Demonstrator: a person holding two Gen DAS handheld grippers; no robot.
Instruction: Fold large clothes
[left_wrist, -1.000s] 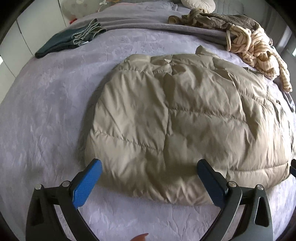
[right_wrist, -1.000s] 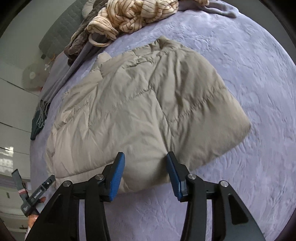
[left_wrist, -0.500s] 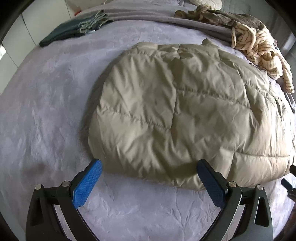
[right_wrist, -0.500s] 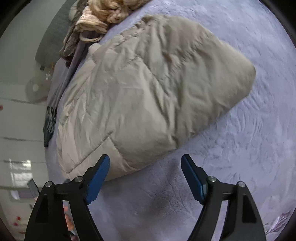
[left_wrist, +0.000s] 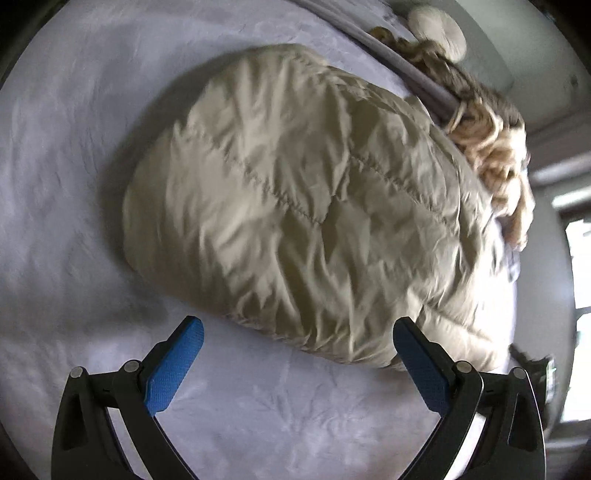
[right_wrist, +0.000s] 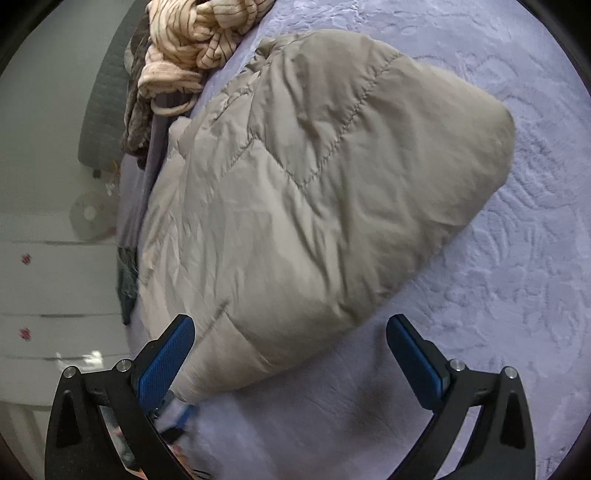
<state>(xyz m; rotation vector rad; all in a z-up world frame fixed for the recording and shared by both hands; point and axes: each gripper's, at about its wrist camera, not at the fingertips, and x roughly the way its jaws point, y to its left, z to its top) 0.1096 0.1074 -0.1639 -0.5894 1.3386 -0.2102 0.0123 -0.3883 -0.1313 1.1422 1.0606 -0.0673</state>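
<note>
- A beige quilted puffer jacket (left_wrist: 314, 206) lies folded into a rounded bundle on the pale lilac textured bed cover (left_wrist: 66, 206), filling the middle of the left wrist view; the picture is blurred.
- The left gripper (left_wrist: 295, 347) is released, its blue-padded fingers (left_wrist: 173, 365) spread wide at 6 o'clock, holding nothing; the jacket's near hem sits just beyond the fingertips, and I cannot tell whether the right-hand finger touches it.
- In the right wrist view the same jacket (right_wrist: 325, 192) runs from 11 o'clock toward 3 o'clock, with its near edge reaching down between the fingers.
- The right gripper (right_wrist: 291, 347) is also released, fingers (right_wrist: 413, 358) far apart and empty; the left-hand finger stands just beside the jacket's lower corner, contact unclear.
- A cream striped knitted garment (right_wrist: 199, 40) is heaped at 11 o'clock beyond the jacket, over a dark brown fuzzy garment (right_wrist: 136, 110).
- A white round cushion (left_wrist: 439, 33) lies at 1 o'clock in the left wrist view.
</note>
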